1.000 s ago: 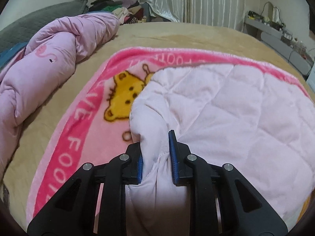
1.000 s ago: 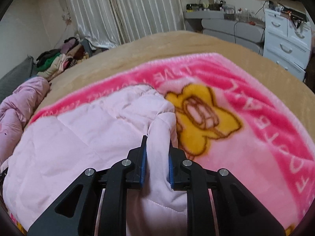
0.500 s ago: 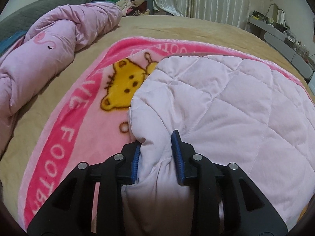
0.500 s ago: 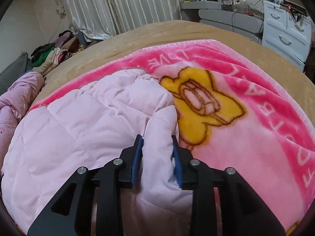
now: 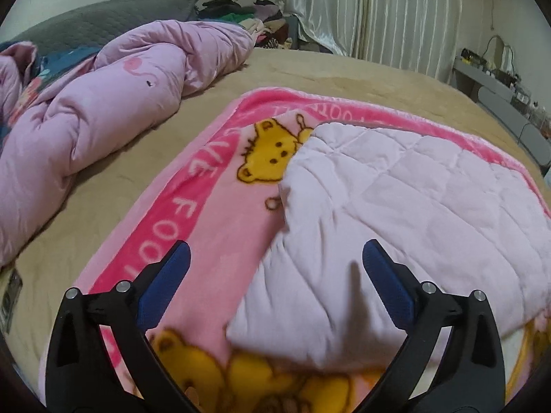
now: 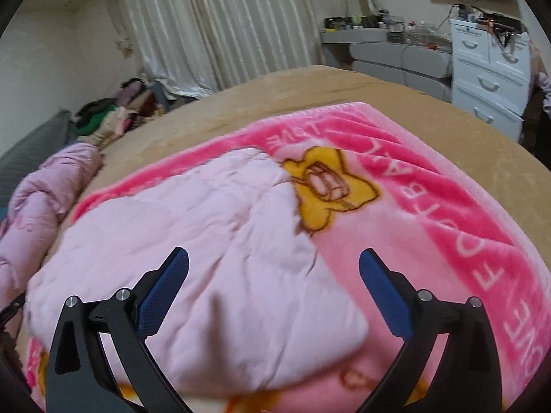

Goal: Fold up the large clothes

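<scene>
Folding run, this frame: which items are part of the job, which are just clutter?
Job: pale pink quilted garment, lying on the pink cartoon blanket; left gripper and right gripper, both opening, nothing held.

Clutter: rumpled pink duvet, clothes pile, white drawers.

A pale pink quilted garment (image 5: 396, 199) (image 6: 193, 241), folded into a rough rectangle, is laid flat on a pink cartoon blanket (image 5: 206, 227) (image 6: 430, 206), spread across the tan bed (image 5: 103, 186) (image 6: 361, 86).
</scene>
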`<action>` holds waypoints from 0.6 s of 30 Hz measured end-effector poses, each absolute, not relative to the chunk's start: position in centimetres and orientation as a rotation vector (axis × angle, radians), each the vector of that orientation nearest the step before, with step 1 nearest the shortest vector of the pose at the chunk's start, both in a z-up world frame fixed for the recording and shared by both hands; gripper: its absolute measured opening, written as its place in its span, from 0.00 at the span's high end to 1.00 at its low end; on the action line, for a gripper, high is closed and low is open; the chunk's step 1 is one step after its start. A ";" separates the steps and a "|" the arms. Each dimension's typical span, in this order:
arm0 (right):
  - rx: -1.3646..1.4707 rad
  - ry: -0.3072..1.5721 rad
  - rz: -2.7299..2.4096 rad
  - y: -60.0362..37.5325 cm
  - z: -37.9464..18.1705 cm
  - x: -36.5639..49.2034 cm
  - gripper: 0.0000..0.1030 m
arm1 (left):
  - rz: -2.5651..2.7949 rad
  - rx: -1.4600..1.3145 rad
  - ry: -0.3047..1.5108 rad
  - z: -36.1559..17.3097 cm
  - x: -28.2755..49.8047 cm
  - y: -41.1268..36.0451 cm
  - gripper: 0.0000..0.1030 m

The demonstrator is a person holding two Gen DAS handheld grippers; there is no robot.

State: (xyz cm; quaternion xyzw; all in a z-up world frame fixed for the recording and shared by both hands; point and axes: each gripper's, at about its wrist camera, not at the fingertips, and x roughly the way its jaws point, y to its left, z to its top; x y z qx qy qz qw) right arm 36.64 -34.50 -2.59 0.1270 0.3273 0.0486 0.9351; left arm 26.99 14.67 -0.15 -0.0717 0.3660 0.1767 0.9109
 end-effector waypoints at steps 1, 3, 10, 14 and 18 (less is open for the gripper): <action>0.259 0.663 0.107 -34.4 -2.3 36.1 0.04 | 0.359 -0.148 0.752 0.0 26.6 14.4 0.09; 0.257 0.644 0.132 -34.0 -1.5 34.7 0.04 | 0.359 -0.135 0.745 0.1 25.8 14.0 0.09; 0.262 0.607 0.154 -33.6 -0.2 31.3 0.04 | 0.348 -0.140 0.748 0.1 23.7 13.1 0.09; 0.253 0.616 0.155 -33.4 -0.7 30.2 0.04 | 0.349 -0.142 0.728 0.3 22.4 12.9 0.09; 0.277 0.642 0.152 -33.4 -1.8 29.3 0.04 | 0.347 -0.137 0.734 0.1 21.7 12.8 0.09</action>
